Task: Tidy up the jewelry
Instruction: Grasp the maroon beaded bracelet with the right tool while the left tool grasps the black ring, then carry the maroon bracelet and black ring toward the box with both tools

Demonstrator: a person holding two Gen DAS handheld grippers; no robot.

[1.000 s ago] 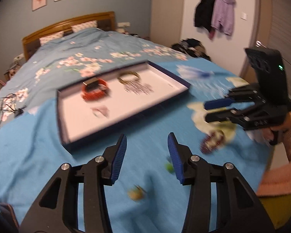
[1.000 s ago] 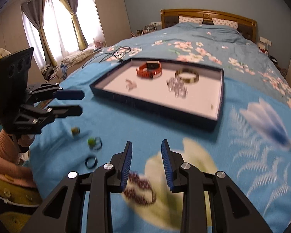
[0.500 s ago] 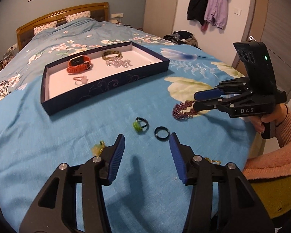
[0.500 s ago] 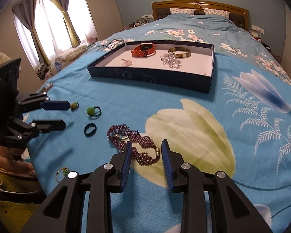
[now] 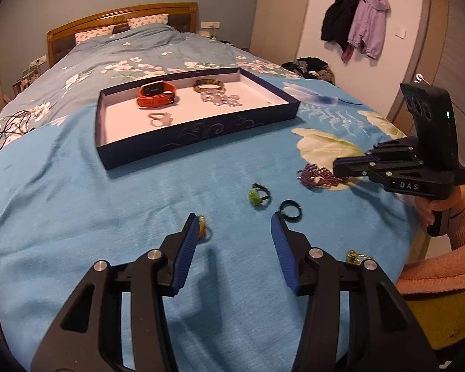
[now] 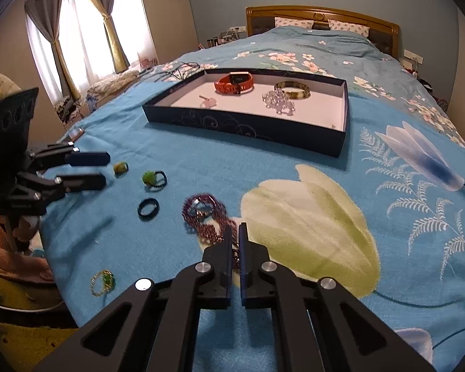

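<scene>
Nearest us, our right gripper (image 6: 236, 235) has its blue pads pressed on the near end of the purple beaded bracelet (image 6: 205, 217), whose heap stretches away to the far left across the blue floral bedspread (image 6: 294, 167). Our left gripper (image 5: 235, 221) hangs spread wide over the spread, holding nothing. Near its left finger lies one small yellow-green ring (image 5: 202, 227); near its right finger, one plain black ring (image 5: 290, 210). A gold chain trinket (image 6: 102, 281) sits at the bed's near edge. Just beyond lies one ring with a green stone (image 5: 257, 195). Farther off, the dark blue tray (image 6: 248, 127) lies with its long side across our view, holding four pieces: one orange smartwatch (image 6: 235, 82), one gold bangle (image 6: 292, 90), one clear bead bracelet (image 6: 277, 101) and one small pale ring (image 6: 208, 100).
</scene>
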